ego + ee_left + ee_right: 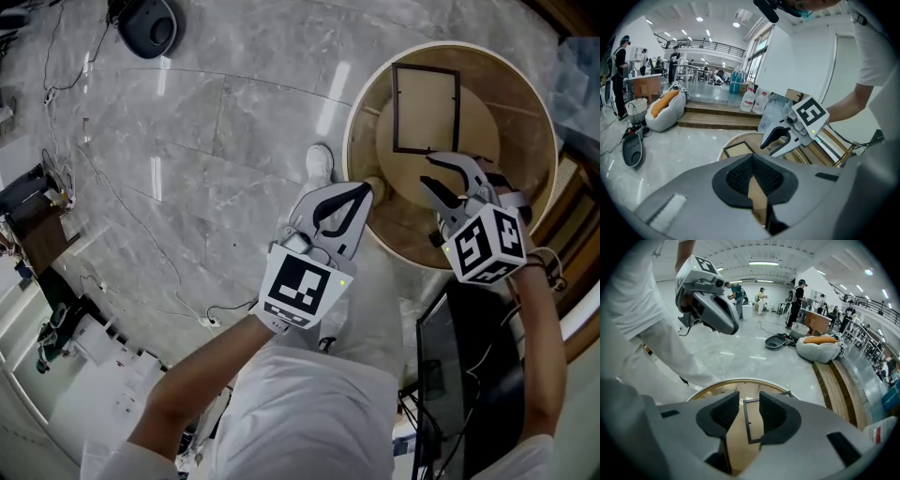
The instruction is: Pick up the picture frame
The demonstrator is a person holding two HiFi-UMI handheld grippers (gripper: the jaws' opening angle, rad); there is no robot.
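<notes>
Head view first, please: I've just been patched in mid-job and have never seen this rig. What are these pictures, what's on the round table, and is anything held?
There is no robot arm. A person holds a two-jaw gripper in each hand. The head view comes from a camera on the person's head that looks steeply down. The other two pictures come from cameras riding on each gripper, looking along its jaws.

On the round wooden table lies one thing, a dark picture frame, flat on the top.

The left gripper is at the table's near rim, with its jaws together and nothing between them. The right gripper is over the table with its jaws apart. Its own view shows the frame on the table below, seen through the gap between the jaws and not gripped. So nothing is held yet.
</notes>
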